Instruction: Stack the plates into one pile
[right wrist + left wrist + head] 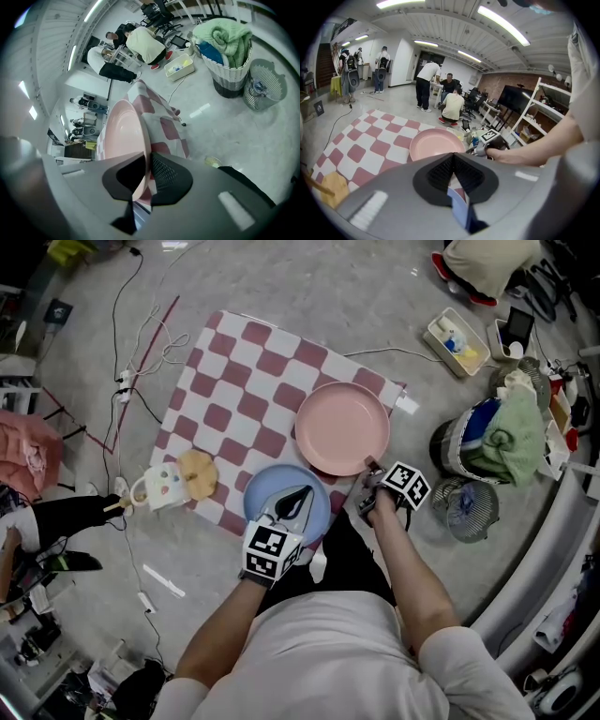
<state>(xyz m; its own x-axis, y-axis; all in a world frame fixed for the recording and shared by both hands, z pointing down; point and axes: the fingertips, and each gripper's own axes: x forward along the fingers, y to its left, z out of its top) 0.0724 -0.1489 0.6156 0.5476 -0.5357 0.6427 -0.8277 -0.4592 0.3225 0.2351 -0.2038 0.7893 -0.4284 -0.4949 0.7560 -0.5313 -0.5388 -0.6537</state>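
**Two plates, two grips on a checked cloth**

A round pink plate lies flat on the red-and-white checked cloth, with a smaller blue plate just beside it at the cloth's near edge. The right gripper is pinched onto the pink plate's near rim, jaws closed against it. The left gripper reaches over the blue plate, jaws clamped on its edge. Both forearms stretch forward and down from the person's body.
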